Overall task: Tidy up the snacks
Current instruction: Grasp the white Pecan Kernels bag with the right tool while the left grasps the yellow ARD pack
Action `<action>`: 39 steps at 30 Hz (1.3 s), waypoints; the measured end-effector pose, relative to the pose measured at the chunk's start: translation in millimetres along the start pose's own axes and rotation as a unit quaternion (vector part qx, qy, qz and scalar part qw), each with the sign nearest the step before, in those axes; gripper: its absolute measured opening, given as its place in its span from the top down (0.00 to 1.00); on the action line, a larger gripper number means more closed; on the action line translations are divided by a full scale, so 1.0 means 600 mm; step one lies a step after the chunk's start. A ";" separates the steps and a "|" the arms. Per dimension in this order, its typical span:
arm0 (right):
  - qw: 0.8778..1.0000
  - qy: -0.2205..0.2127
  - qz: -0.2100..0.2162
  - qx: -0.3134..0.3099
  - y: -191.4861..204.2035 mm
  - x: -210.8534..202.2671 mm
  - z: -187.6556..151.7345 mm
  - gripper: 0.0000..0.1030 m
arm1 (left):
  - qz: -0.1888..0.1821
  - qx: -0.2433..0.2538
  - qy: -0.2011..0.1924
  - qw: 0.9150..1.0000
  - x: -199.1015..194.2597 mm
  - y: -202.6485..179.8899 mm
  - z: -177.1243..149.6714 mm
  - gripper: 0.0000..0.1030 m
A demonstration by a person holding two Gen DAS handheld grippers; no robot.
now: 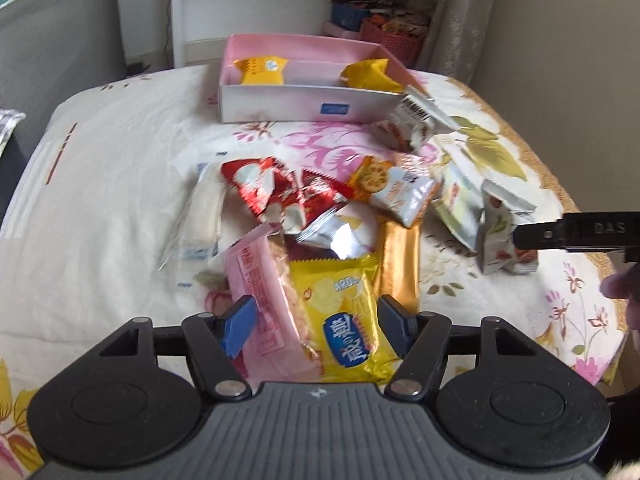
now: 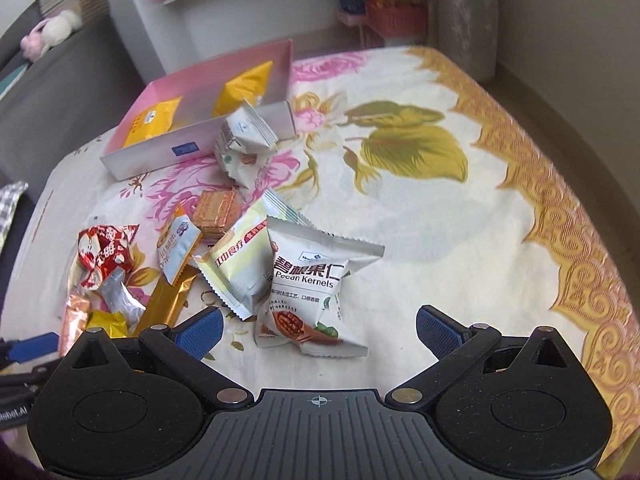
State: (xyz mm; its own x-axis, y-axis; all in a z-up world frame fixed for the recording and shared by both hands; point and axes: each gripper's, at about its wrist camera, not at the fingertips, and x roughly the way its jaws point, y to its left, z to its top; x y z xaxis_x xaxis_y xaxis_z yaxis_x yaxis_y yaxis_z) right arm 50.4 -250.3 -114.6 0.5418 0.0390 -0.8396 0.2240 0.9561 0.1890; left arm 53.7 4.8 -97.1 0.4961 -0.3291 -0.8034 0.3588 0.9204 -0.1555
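Seen from the left wrist, the left gripper stands with its jaws apart, straddling the yellow packet, which lies flat on the flowered cloth well short of the pink box. The pink wafer pack overlaps the packet's left edge and sits partly between the pads too. To lift cleanly, I'd say the jaws should shift toward the packet's right so only the yellow one is pinched. Its long axis runs roughly toward the box.

From the right wrist, the right gripper is wide open, empty, with the pecan kernels bag between its pads, nearer the left one, well this side of the pink box. The bag stands up crumpled, its long axis leaning away toward the box; centring and closing low on its body looks safest.
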 end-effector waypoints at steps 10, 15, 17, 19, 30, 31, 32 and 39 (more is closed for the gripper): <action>0.998 0.042 0.015 0.055 -0.011 0.024 0.004 0.00 | -0.070 -0.012 -0.019 0.997 -0.013 0.003 0.016 0.57; 0.998 0.031 0.007 0.050 -0.012 0.023 0.011 0.02 | -0.096 -0.006 0.016 0.995 0.011 -0.007 0.015 0.57; 0.998 0.027 0.006 0.056 -0.016 0.024 0.015 0.04 | -0.089 -0.006 0.034 0.995 0.024 -0.007 0.011 0.59; 0.998 0.027 0.007 0.059 -0.018 0.027 0.018 0.08 | -0.077 -0.003 0.038 0.996 0.031 -0.007 0.010 0.60; 0.999 0.037 -0.003 0.026 0.007 0.056 0.018 0.36 | -0.025 0.020 0.067 0.997 0.055 -0.019 0.006 0.49; 0.999 0.039 -0.005 0.022 0.010 0.059 0.018 0.37 | -0.024 0.023 0.068 0.997 0.055 -0.022 0.006 0.46; 0.999 0.039 -0.007 0.017 0.013 0.062 0.017 0.37 | -0.024 0.026 0.070 0.997 0.055 -0.023 0.006 0.43; 0.999 0.025 -0.033 -0.027 0.038 0.067 0.013 0.48 | -0.006 0.073 0.072 0.995 0.059 -0.047 0.000 0.36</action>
State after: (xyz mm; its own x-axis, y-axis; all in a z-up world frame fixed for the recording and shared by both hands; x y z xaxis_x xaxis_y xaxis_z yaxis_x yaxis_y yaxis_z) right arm 83.5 -229.3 -140.1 0.4865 -0.0109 -0.8736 0.2136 0.9711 0.1068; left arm 61.1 -33.0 -121.3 0.3759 -0.2970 -0.8778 0.4807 0.8723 -0.0893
